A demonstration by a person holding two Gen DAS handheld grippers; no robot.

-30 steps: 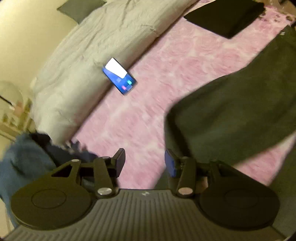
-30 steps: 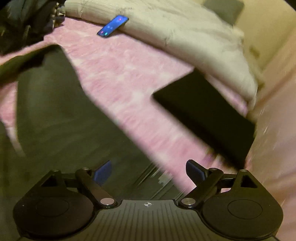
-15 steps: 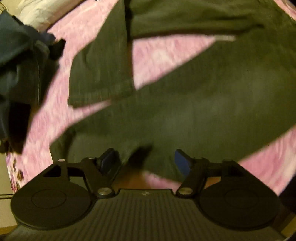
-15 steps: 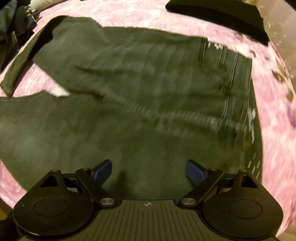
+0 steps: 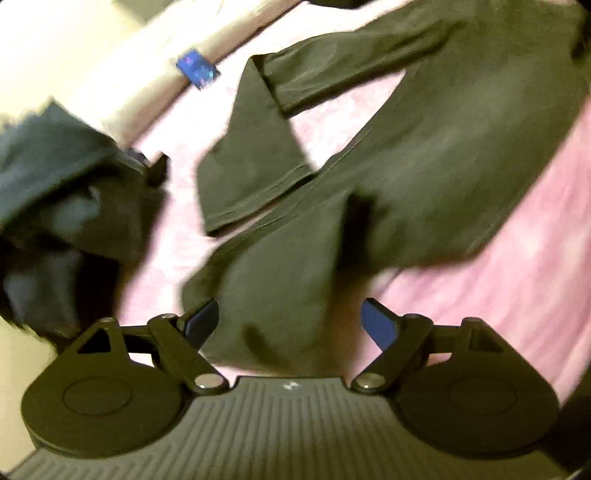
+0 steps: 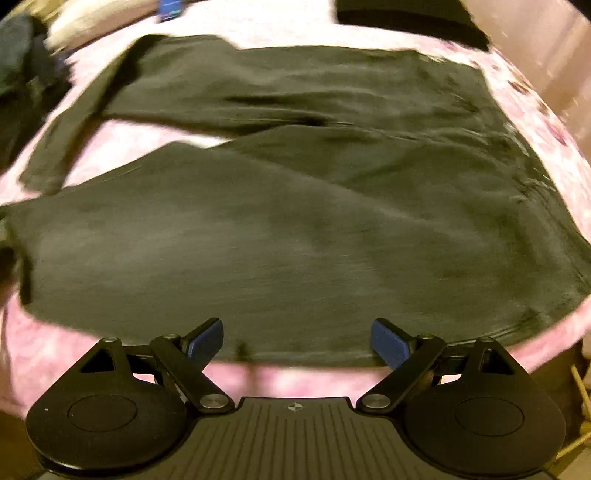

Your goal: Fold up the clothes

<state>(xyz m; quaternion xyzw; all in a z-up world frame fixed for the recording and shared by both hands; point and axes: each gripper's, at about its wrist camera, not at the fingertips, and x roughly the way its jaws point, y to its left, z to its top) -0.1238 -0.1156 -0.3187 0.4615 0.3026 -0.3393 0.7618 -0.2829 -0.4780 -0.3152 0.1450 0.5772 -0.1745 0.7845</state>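
Dark olive trousers (image 6: 295, 206) lie spread on the pink blanket (image 6: 110, 147); the far leg is doubled back, so its cuff (image 5: 255, 206) points toward me. My left gripper (image 5: 288, 321) hovers over the near leg's end. Its jaws are opening, the cloth lies loose below them, and the blue pads (image 5: 376, 325) do not press on it. My right gripper (image 6: 297, 339) stands open just above the trousers' near edge, nothing pinched between its fingers. Both views are motion-blurred.
A heap of dark blue clothes (image 5: 55, 192) sits at the left. A phone with a lit screen (image 5: 197, 70) lies by the pale duvet (image 5: 110, 85). A folded black garment (image 6: 406, 18) rests at the far right of the blanket.
Both grippers swept across the bed to the trousers' near side. The left jaws spread wider and the cloth dropped out of them. The right wrist rolled, its jaws staying wide.
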